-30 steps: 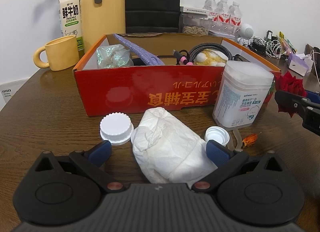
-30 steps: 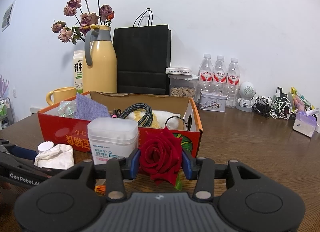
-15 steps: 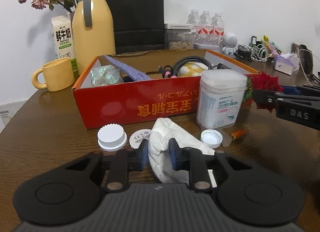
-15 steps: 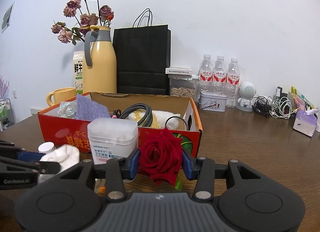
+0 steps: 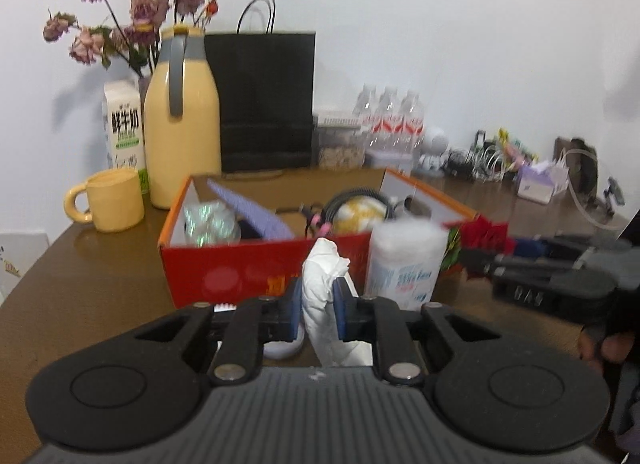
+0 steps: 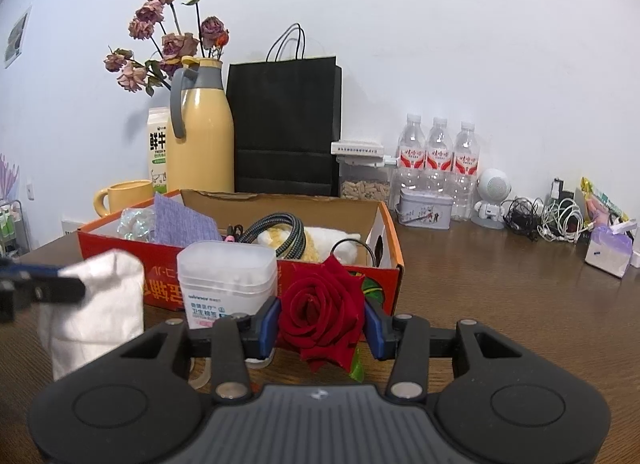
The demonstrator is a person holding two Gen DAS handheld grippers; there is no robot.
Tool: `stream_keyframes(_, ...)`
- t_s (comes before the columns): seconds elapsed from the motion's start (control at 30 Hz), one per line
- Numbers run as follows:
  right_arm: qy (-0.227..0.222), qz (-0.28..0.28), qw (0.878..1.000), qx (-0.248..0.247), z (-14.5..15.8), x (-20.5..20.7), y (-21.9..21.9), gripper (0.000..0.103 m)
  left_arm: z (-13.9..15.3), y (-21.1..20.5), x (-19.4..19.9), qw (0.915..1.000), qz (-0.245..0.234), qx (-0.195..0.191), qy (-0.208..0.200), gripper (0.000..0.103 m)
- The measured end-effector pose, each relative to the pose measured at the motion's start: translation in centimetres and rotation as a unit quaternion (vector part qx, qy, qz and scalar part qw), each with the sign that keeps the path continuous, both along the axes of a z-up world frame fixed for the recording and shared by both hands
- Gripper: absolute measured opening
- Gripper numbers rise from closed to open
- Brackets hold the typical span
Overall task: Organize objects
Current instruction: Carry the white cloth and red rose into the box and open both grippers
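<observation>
The left gripper is pinching the white crumpled bag upright above the worktop, with the open red box lying straight ahead, while the right gripper is clamping the red rose just short of the box's right corner.

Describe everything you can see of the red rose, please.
The rose is a deep red, fully open bloom with velvety layered petals and a green leaf below. The right gripper is shut on it, blue pads pressing both sides, holding it facing the camera in front of the red box.
</observation>
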State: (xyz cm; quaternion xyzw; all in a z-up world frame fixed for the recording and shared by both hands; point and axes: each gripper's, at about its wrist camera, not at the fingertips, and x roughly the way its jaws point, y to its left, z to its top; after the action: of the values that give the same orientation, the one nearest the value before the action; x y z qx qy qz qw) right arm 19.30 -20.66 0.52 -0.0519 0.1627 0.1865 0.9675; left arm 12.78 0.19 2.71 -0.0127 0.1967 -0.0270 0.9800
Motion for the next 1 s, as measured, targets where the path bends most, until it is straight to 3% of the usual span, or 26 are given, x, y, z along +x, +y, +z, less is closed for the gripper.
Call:
stream_keyframes(0.27,-0.024,0.011,0.999,0.031,2.3,0.1,-0.5,0.043,3.3,0.2,1.4,0.9986,-0.008,-0.002,-0.052,0.017)
stream_keyframes(0.6,-0.033,0.016,0.999,0.029,5.6,5.6,2.4,0.043,6.1,1.0,7.0,0.9949,0.016,-0.031,-0.095,0.017)
stream_keyframes(0.8,-0.016,0.008,0.999,0.031,5.2,10.3,4.3,0.043,4.8,1.9,11.8,0.9948,0.043,-0.051,-0.077,0.017)
stream_keyframes(1.0,0.018,0.013,0.999,0.046,3.4,14.0,4.7,0.043,2.6,2.6,15.3,0.9966,0.053,-0.046,-0.044,0.017)
